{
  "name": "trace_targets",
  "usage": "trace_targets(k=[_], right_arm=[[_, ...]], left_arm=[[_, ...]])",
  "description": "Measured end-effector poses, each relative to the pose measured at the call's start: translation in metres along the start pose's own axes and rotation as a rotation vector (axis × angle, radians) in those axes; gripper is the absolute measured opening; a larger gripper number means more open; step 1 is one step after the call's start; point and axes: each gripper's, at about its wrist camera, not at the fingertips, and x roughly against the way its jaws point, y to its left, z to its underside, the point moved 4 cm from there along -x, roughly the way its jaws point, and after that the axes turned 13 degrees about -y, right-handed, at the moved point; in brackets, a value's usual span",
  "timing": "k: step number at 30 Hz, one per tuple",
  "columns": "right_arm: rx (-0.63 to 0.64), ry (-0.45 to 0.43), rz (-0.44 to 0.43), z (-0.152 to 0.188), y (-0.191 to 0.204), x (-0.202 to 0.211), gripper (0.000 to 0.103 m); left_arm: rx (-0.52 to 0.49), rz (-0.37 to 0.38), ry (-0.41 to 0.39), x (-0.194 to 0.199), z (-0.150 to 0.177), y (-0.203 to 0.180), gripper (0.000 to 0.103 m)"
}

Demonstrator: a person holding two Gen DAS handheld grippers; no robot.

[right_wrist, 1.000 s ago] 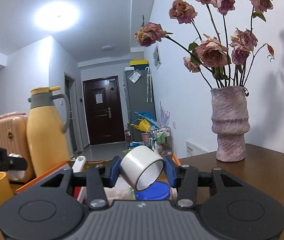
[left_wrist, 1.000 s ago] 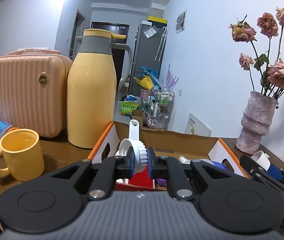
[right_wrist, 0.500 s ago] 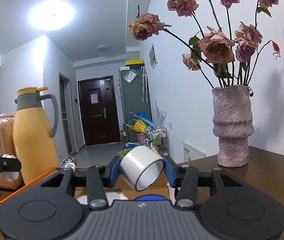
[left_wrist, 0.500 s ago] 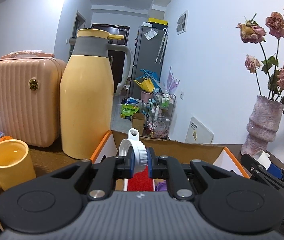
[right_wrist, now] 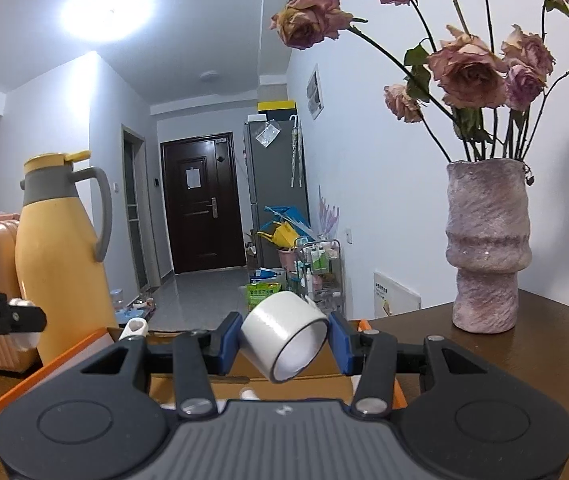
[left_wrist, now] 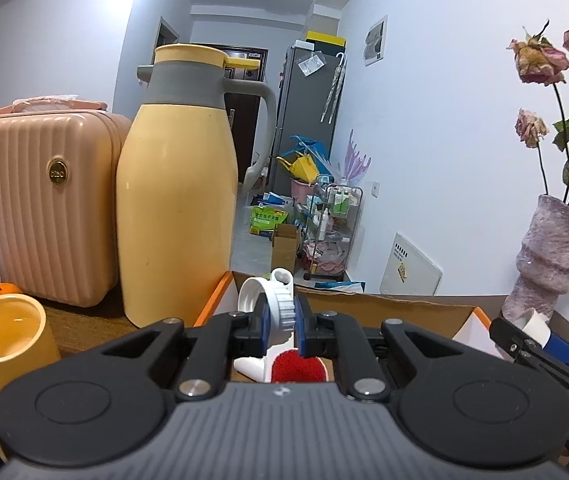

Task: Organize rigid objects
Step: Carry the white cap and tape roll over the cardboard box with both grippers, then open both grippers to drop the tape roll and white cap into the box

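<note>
My left gripper (left_wrist: 280, 322) is shut on a white ribbed bottle cap (left_wrist: 278, 308) with a flip lid, held above an open cardboard box (left_wrist: 384, 306) with orange flaps. A red-bristled brush (left_wrist: 298, 366) lies in the box below it. My right gripper (right_wrist: 284, 340) is shut on a roll of white tape (right_wrist: 284, 336), held tilted over the same box (right_wrist: 44, 364). The right gripper and its tape also show at the right edge of the left wrist view (left_wrist: 534, 326).
A tall yellow thermos jug (left_wrist: 176, 184) stands left of the box, a pink ribbed case (left_wrist: 32, 200) beside it. A yellow mug (left_wrist: 4, 344) sits front left. A pink vase (right_wrist: 486, 244) of dried roses stands on the brown table (right_wrist: 556, 344) at right.
Both grippers have lifted and pulled back a little with their loads still held. The box contents have sunk out of the right wrist view.
</note>
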Motion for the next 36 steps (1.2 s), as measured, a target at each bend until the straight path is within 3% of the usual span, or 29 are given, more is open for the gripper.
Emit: trace_targets(k=[23,24,25,27,29,31,33,36], right_arm=[[0.019,0.081,-0.054,0.012,0.006,-0.028,0.047],[0.019,0.089,-0.055,0.012,0.006,-0.028,0.048],[0.02,0.097,-0.057,0.013,0.006,-0.028,0.052],[0.018,0.103,-0.055,0.013,0.005,-0.028,0.076],[0.017,0.096,-0.054,0.012,0.005,-0.026,0.086],[0.02,0.096,-0.053,0.012,0.006,-0.025,0.091],[0.019,0.096,-0.05,0.013,0.006,-0.025,0.1],[0.024,0.09,-0.041,0.012,0.006,-0.024,0.102]], left_arm=[[-0.084,-0.008,0.093,-0.036,0.022,-0.004,0.015],[-0.086,-0.01,0.095,-0.036,0.022,-0.003,0.026],[-0.086,-0.012,0.1,-0.036,0.022,-0.002,0.053],[-0.084,-0.04,0.087,-0.034,0.021,0.0,0.086],[-0.102,-0.07,0.049,-0.028,0.017,0.001,0.091],[-0.106,-0.077,0.034,-0.025,0.015,0.002,0.103],[-0.107,-0.091,0.02,-0.023,0.014,0.002,0.103],[-0.109,-0.099,0.015,-0.022,0.012,0.004,0.103]])
